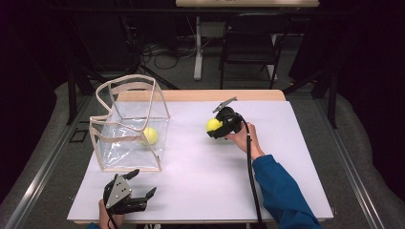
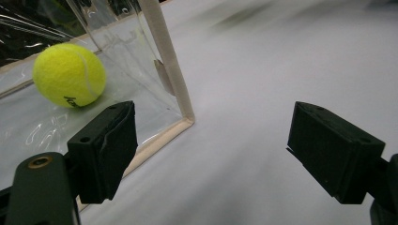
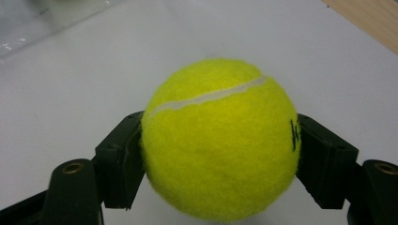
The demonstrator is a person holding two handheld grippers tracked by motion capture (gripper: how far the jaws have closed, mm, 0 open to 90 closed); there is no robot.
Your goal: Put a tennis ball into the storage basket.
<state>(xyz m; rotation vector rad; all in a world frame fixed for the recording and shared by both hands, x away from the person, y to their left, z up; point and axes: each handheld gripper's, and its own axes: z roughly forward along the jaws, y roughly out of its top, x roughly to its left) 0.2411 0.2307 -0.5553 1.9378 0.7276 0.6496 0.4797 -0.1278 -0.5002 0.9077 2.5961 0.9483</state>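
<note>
Status: looks about half done, judging by the layout. One tennis ball (image 1: 150, 135) already sits inside the clear bag (image 1: 129, 125), on its floor toward the right wall. The second tennis ball (image 1: 213, 125) is clamped in the right tool (image 1: 216, 128), held over the white table (image 1: 200, 171) at mid-depth, right of the bag and well apart from it.

Right tool: both pads pressed on the ball's sides in the right gripper view, ball (image 3: 220, 140) centred between the jaws, seam running across the upper face, a bit of black print at its right edge. Grip looks square, no visible slip.

Left tool (image 1: 143, 183): jaws wide apart, nothing between them. It rests at the near-left edge of the table, just in front of the bag's near right corner. The left gripper view looks past that corner's beige trim (image 2: 166, 61) to the first ball (image 2: 69, 75) behind the clear wall.

Left to do, my read: carry the held ball left, over the bag's open top, and drop it in. The rim is soft and sagging on the far-left side, so the mouth isn't a clean rectangle; the left tool could steady it if needed.

Ball itself: bright yellow felt, fuzzy, white seam, undamaged as far as I can see.
</note>
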